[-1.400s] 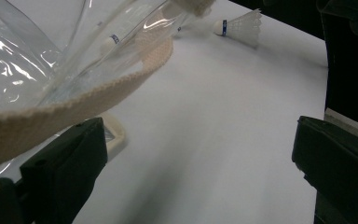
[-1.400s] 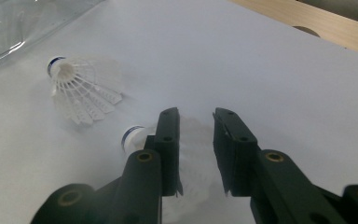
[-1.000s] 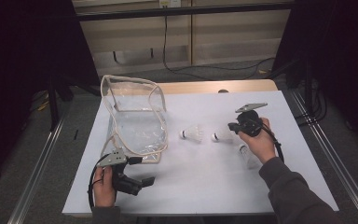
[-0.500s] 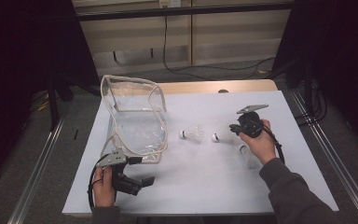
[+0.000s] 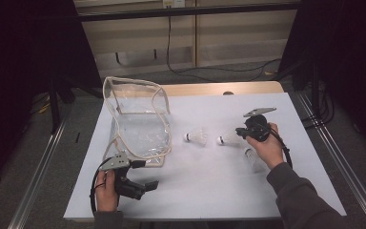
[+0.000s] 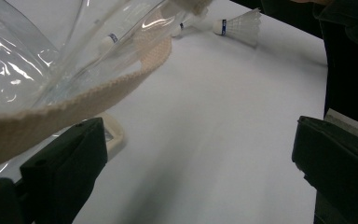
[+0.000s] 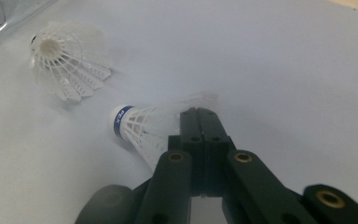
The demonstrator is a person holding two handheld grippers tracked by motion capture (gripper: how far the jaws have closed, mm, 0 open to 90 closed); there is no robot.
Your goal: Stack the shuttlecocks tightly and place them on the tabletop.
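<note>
Partly, right hand-held gripper (image 7: 200,122) hides the shuttlecock (image 7: 140,123) skirt.

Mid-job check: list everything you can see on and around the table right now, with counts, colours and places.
Shuttlecocks: three, white. One pinched by its skirt in the right tongs; one lying free on the table between it and the bag; one on the table beside the person's right wrist.
Bag: one, clear plastic with cream webbing trim, open, on the table's left part.
Table: one, white top.
Left tongs: black, open, at the bag's near edge.
Right tongs: black, shut on the shuttlecock.
</note>
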